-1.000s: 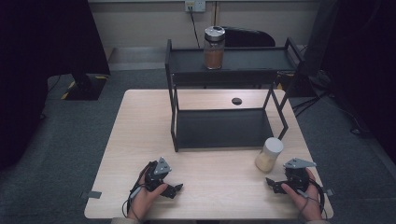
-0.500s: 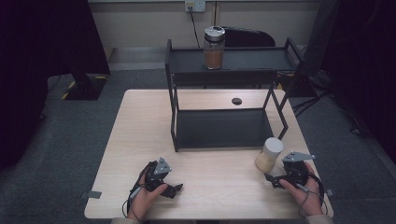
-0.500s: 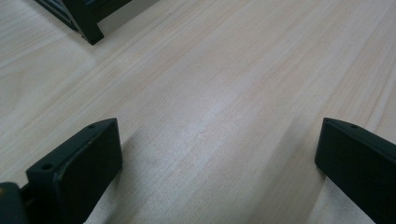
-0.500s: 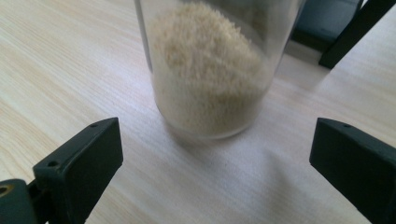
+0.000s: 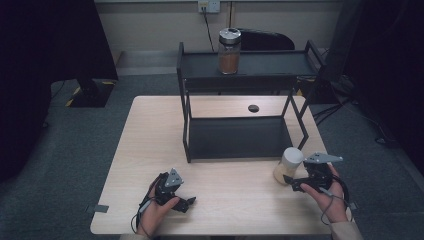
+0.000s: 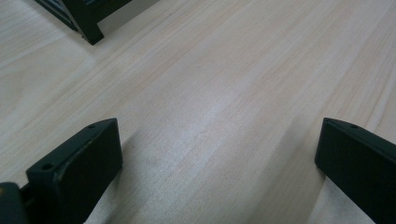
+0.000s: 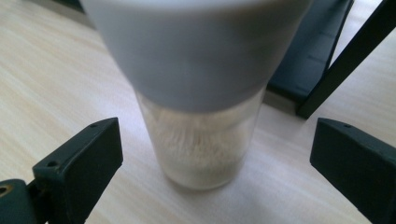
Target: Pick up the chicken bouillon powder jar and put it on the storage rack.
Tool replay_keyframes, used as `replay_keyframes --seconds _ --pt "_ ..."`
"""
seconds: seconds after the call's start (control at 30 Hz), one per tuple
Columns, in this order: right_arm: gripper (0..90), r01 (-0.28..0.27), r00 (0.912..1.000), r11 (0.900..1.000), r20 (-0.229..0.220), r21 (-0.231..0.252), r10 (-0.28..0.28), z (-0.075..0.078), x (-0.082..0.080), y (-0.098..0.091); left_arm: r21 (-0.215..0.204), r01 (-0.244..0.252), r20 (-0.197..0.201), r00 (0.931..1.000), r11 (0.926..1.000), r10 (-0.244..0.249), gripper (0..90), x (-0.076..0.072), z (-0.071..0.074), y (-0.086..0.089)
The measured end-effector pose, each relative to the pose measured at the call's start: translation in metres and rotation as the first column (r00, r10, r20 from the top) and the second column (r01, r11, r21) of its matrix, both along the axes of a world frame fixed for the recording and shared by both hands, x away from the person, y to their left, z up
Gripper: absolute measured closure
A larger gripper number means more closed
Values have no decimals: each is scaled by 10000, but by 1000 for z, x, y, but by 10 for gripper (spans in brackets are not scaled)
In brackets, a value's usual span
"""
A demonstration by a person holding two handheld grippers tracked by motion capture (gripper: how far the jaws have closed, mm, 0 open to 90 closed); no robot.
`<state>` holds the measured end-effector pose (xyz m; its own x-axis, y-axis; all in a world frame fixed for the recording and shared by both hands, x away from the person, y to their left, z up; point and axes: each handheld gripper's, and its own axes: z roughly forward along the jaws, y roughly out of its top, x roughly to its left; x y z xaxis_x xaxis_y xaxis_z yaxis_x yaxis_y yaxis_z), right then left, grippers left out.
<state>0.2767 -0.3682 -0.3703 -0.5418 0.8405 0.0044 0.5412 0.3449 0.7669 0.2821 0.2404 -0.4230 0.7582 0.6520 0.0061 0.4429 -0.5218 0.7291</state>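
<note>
White-lidded jar [image 5: 288,164] stood upright on the table [image 5: 150,130], just in front of the black rack's [image 5: 240,135] right corner. You had your right gripper [image 5: 292,182] lined up on it, jaws spread wide to either side and not touching. Your left gripper [image 5: 186,203] rested low over bare wood, likewise wide and empty, likely kept clear.

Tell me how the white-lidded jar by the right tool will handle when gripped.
The jar looks tall and narrow with a wide lid, so a high push would probably tip it. Its clear wall seems smooth and rigid, perhaps slippery. Pale powder fills it, so likely some weight. The right tool stands open around it.
</note>
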Motion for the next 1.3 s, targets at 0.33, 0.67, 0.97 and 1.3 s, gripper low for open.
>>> replay_keyframes --seconds 0.33,0.67,0.97,1.3 --pt "119 -196 9986 9972 506 720 160 1 9 -1 -1 -2 1 10000 10000 2 0 0 0 0" --pt "271 -496 9962 9968 751 630 449 2 15 2 5 6 3 10000 10000 -6 0 0 0 0" --pt "343 -775 9919 9955 1053 548 714 0 14 4 23 13 -14 10000 10000 -13 0 0 0 0" --pt "345 -1056 9897 9944 978 55 1045 10 17 12 14 1 -13 10000 10000 -1 0 0 0 0"
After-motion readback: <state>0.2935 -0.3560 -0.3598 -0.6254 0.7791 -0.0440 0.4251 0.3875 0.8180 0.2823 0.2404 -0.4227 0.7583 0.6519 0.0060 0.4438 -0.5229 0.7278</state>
